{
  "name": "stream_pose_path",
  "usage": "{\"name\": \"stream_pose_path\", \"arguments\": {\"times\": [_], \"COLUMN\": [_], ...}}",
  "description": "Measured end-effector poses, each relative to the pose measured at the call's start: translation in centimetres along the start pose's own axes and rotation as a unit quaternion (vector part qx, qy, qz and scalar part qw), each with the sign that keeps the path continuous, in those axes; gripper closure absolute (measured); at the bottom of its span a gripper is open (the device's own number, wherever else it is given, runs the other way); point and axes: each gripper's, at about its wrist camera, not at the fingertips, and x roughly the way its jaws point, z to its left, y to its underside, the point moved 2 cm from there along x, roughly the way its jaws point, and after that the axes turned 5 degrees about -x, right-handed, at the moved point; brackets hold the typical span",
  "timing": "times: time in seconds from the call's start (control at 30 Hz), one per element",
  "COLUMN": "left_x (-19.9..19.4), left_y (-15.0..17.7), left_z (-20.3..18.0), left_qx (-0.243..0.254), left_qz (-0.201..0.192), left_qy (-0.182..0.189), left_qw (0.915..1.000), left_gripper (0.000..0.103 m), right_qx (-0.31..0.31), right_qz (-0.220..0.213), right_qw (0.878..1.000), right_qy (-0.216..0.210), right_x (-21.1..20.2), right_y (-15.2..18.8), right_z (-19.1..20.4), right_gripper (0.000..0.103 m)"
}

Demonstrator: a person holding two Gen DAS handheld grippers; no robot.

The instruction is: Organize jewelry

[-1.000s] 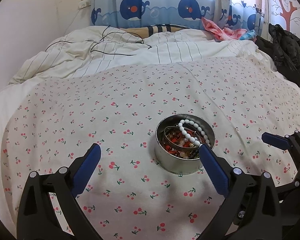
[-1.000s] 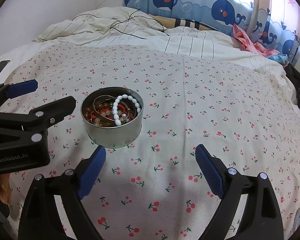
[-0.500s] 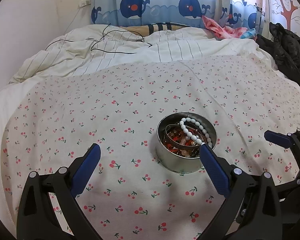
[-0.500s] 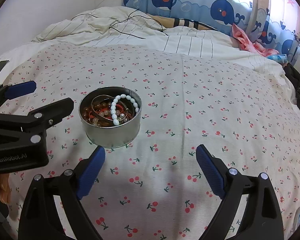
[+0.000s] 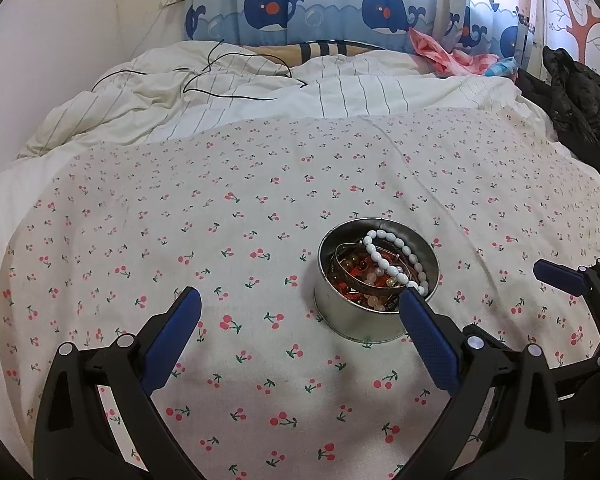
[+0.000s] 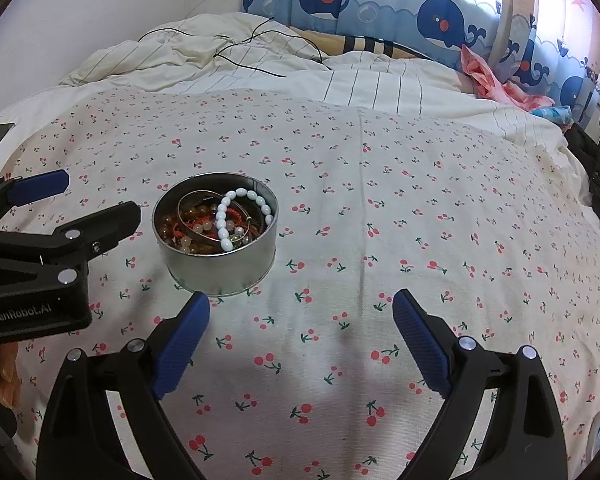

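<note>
Tin (image 5: 356, 316): brushed metal, gleaming dully. Beads (image 5: 392, 258): glossy white, shining. Sheet (image 5: 180, 220): matt printed cloth, lying smooth.

"GenRobot.AI" in pale letters on the black body of the left tool (image 6: 96, 204)

Silver tin (image 6: 220, 268), white beads (image 6: 221, 216) (cherry-print sheet (image 6: 420, 208))

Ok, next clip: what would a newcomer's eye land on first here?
The round silver metal tin on the cherry-print bedsheet, heaped with bracelets, a white oval-bead bracelet draped on top. Then the open left gripper and open right gripper, blue-padded and empty, flanking the tin. Behind, a blue whale-print curtain lines the bed's far side.
</note>
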Motion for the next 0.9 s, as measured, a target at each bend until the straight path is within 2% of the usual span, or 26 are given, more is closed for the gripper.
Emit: {"name": "stream_pose_path", "arguments": {"times": [0.47,0.67,0.9], "left_x": [0.51,0.45,0.68], "left_y": [0.2,0.2,0.18], "left_z": [0.32,0.28,0.6], "left_qx": [-0.006,0.0,-0.009], "left_qz": [0.016,0.011,0.021], "left_qy": [-0.005,-0.012,-0.003], "left_qw": [0.9998,0.9999,0.9997], "left_gripper": [0.008,0.008,0.008], "right_qx": [0.001,0.003,0.004], "right_qz": [0.004,0.005,0.005], "right_qw": [1.0,1.0,1.0], "right_qy": [0.001,0.0,0.0], "right_x": [0.27,0.34,0.37], "right_y": [0.28,0.23,0.29], "right_z": [-0.19,-0.23,-0.24], "right_gripper": [0.012,0.011,0.011]}}
